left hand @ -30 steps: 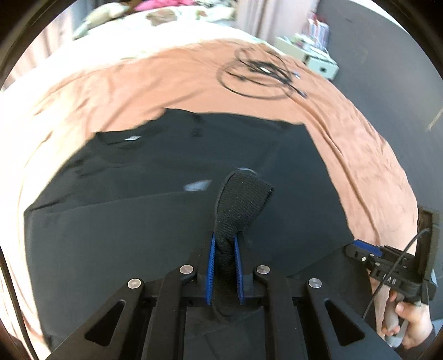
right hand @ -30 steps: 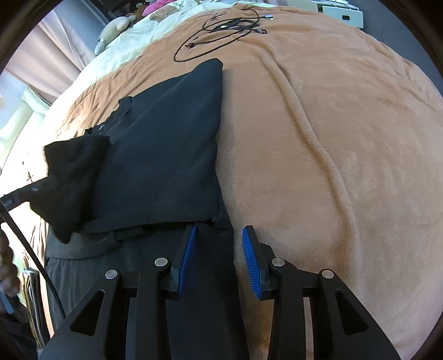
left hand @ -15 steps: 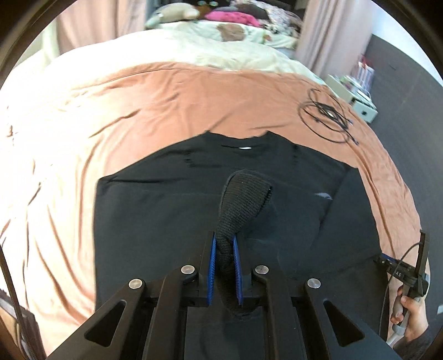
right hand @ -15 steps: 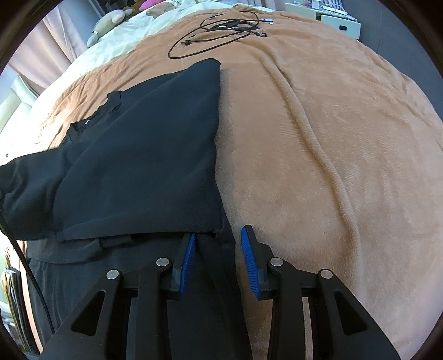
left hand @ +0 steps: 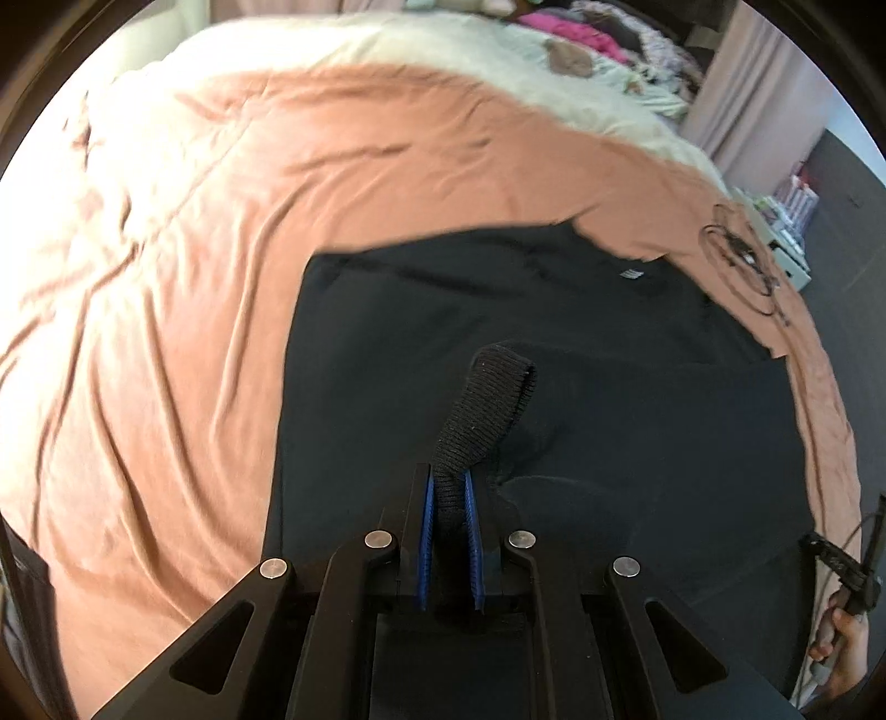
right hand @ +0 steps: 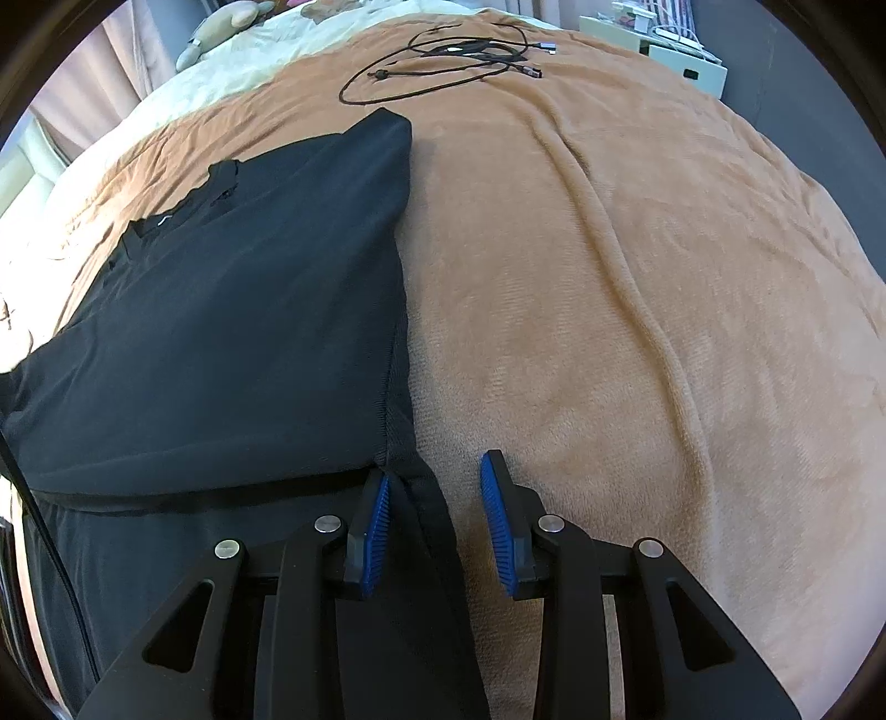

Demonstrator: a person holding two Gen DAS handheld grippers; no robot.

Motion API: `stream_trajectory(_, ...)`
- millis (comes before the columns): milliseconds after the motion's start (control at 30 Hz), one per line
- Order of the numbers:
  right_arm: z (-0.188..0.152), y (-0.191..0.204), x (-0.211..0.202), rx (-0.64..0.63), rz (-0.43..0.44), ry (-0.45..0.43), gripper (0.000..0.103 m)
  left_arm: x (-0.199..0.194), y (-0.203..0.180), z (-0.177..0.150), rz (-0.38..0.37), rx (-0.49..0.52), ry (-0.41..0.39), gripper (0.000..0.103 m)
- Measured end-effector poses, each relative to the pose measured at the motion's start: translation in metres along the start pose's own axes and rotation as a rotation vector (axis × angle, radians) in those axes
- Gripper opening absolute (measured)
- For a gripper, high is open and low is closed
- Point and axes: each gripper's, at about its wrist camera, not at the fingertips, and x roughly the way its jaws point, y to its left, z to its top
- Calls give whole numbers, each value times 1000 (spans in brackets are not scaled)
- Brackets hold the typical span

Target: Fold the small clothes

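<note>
Bed covered by a tan plush blanket, rumpled into long folds at 9 o'clock in the left wrist view and creased lengthwise in the right wrist view. Beyond the blanket, toward 12 o'clock, a cream bedspread with a heap of pink and patterned laundry on it. Spread flat on the blanket, a black garment, one side folded over itself with a straight edge running toward 12 o'clock. Past the garment, at 12 o'clock in the right wrist view, a loose coil of black cable, apart from the cloth.
</note>
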Motion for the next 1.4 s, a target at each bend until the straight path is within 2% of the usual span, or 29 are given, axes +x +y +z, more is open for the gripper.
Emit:
stream_trajectory(100, 3, 0, -1, -5, 5, 19, 29, 17, 14, -9, -42, -45, 26, 11)
stream_trajectory(200, 4, -3, -10, 2, 52, 50, 29, 27, 19, -14, -53, -50, 28, 11)
stream_trajectory(333, 5, -2, -36, -62, 117, 13, 29, 36, 18, -15, -61, -41, 34, 11)
stream_trajectory(500, 18, -5, -45, -16, 113, -22, 30, 33, 24, -16, -87, -40, 30, 11)
stream_trajectory(667, 18, -2, -19, 64, 115, 12, 30, 24, 37, -14, -63, -33, -10, 6)
stream_trajectory(700, 17, 1, -12, 68, 118, 23, 29, 23, 42, -14, -62, -40, -11, 1)
stream_trajectory(767, 13, 4, 4, 63, 92, 46, 30, 20, 52, -14, -21, -48, -16, 0)
stream_trajectory(833, 12, 4, 12, 63, 72, 45, 29, 15, 63, -13, -16, -61, -17, 0)
stream_trajectory(1067, 7, 14, 3, 31, 14, 16, 29, -14, 82, -21, -19, -50, -21, 0)
stream_trajectory(1267, -8, 15, -32, 17, 50, -34, 30, -41, 79, -37, -43, -16, -37, 14)
stream_trajectory(1333, -17, 14, -47, 15, 66, -42, 30, -50, 78, -45, -51, -9, -42, 27)
stream_trajectory(1400, -25, 13, -58, 15, 74, -53, 41, -63, 77, -54, -50, 2, -61, 46)
